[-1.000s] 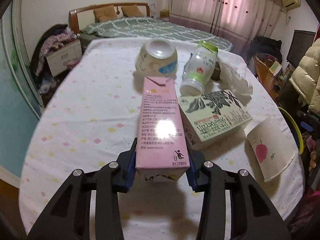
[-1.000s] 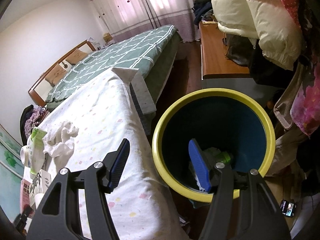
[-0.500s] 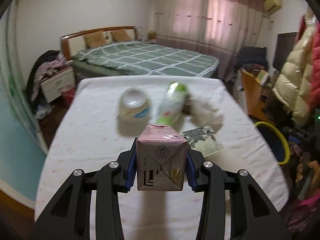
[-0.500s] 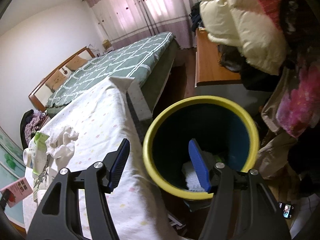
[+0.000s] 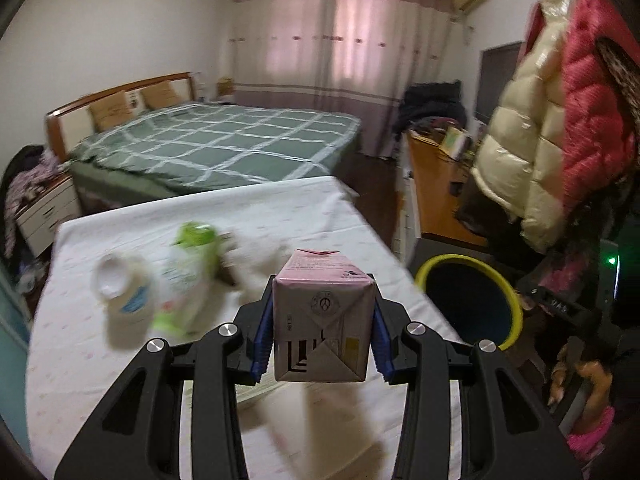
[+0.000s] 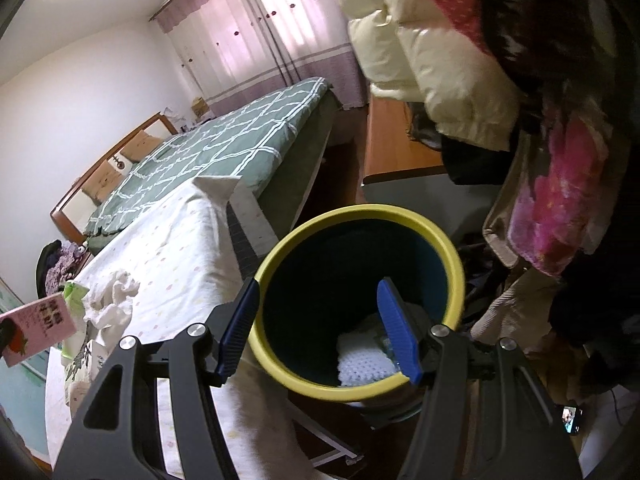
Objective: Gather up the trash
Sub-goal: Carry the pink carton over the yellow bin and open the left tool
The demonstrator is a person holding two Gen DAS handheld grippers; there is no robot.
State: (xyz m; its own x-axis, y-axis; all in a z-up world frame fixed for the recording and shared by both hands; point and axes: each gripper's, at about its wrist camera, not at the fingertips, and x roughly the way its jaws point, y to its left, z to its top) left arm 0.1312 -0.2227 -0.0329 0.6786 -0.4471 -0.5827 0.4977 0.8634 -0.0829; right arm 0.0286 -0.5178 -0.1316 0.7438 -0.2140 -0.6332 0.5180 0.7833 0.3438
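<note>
The left gripper (image 5: 323, 340) clamps the pink carton (image 5: 322, 320) above the table (image 5: 100, 360), likely light and crushable, best held by its flat sides; the right gripper (image 6: 320, 330) gapes empty over the bin (image 6: 276, 256).

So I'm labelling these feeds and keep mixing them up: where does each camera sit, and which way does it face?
Left wrist: on the left gripper, facing across the table toward the bed; its jaws clamp the pink carton.
Right wrist: on the right gripper, tilted down over the yellow-rimmed bin; jaws open, empty.
Shared: pink carton, bin, table, bed.
</note>
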